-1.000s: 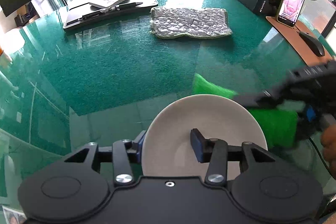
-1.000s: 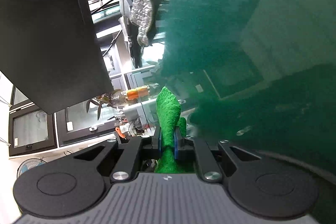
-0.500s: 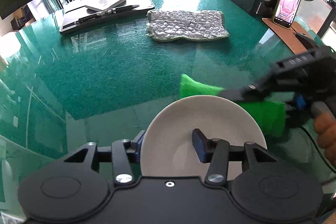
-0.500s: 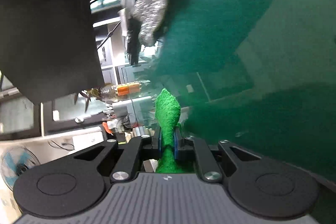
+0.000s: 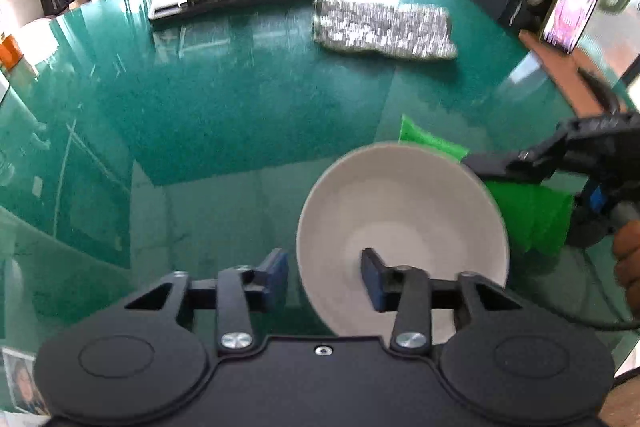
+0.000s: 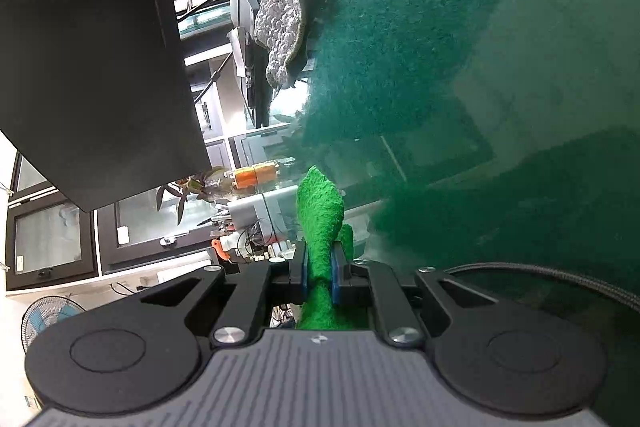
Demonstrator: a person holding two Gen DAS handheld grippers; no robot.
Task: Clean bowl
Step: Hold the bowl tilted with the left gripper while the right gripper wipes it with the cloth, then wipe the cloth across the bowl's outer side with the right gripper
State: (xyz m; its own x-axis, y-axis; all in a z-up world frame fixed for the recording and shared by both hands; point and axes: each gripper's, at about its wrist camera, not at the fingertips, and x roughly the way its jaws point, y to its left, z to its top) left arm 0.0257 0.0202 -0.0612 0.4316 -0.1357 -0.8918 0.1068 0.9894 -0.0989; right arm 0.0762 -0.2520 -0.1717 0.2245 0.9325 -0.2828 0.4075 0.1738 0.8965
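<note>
The near rim of a white bowl [image 5: 402, 223] is clamped by the left gripper [image 5: 324, 277], one finger inside. A green cloth [image 6: 320, 215] is pinched in the right gripper [image 6: 319, 277], held just beyond the bowl's far right rim above the green worktop [image 5: 240, 107].

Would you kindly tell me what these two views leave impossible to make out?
- Left wrist view: near rim of the bowl, hidden by the body of the left tongs.
- Left wrist view: part of the green cloth, behind the bowl.
- Left wrist view: the phone screen, blurred.
- Right wrist view: the bowl, out of frame.
</note>
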